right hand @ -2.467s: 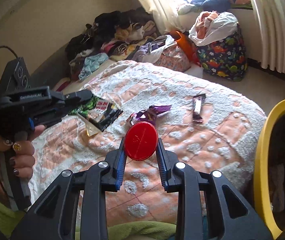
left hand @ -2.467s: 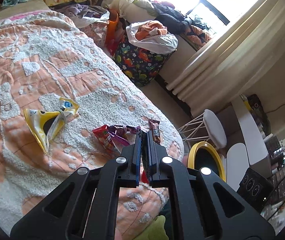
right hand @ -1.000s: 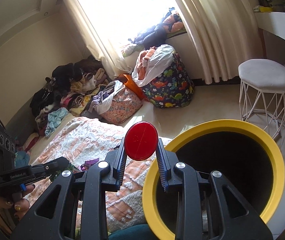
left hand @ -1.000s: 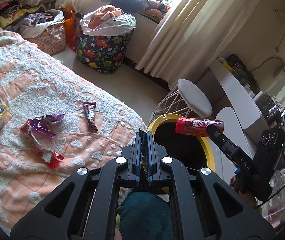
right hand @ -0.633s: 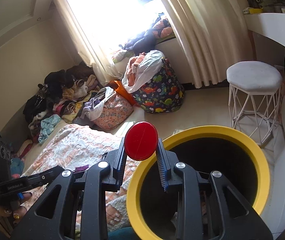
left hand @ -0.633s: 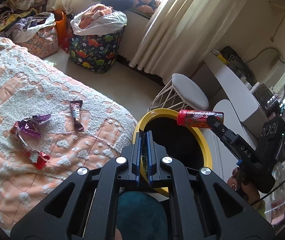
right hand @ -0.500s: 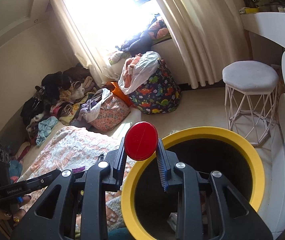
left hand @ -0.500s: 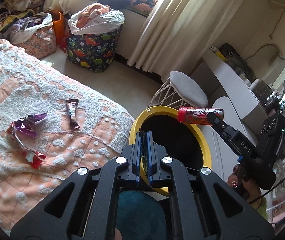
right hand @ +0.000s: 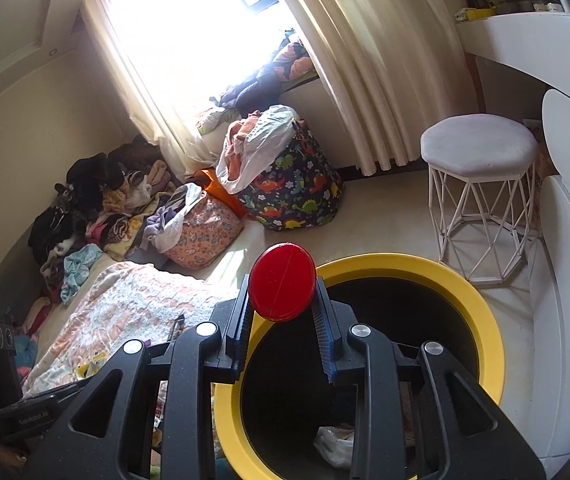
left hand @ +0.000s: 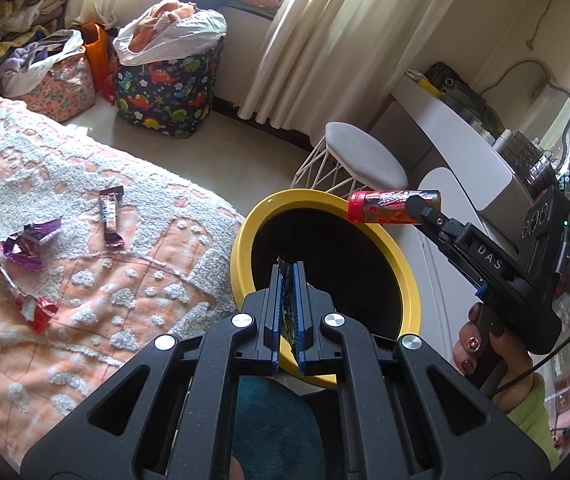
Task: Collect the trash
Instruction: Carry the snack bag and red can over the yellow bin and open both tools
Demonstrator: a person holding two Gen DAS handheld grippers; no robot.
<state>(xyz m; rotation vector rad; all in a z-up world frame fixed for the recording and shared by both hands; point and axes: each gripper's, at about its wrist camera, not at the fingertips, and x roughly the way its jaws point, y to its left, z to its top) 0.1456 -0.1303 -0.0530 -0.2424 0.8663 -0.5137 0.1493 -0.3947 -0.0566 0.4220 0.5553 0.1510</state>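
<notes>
Red plastic caps the printed cylindrical snack tube (left hand: 393, 207), which lies level in the right gripper (right hand: 283, 312), its jaws clamped on the tube's sides. In the left wrist view the tube hangs over the far rim of the round yellow-rimmed bin with the dark inside (left hand: 241, 240). The left gripper (left hand: 288, 280) is pinched almost flat on a thin dark printed wrapper (left hand: 285, 304), with its tips above the bin's near rim.

The risks are mine to judge. The tube sits above the rim itself and not squarely over the opening, so a release here could bounce it off the yellow edge onto the floor. The wrapper is light and flat; let go, it may cling to a pad or drift to the orange and white tufted bedspread (left hand: 85, 248). Both grippers crowd the same opening and could knock together.

Against the frames from a couple of seconds back, both grippers have swung away from the bed, where they hovered over the litter, and now hang at the bin, and the bin's mouth has slid closer under them in the last half second. Both grips look unchanged. Three pieces stay on the bedspread: a brown bar wrapper (left hand: 111, 216), a crumpled purple foil wrapper (left hand: 25, 242) and a red wrapper (left hand: 31, 304).
</notes>
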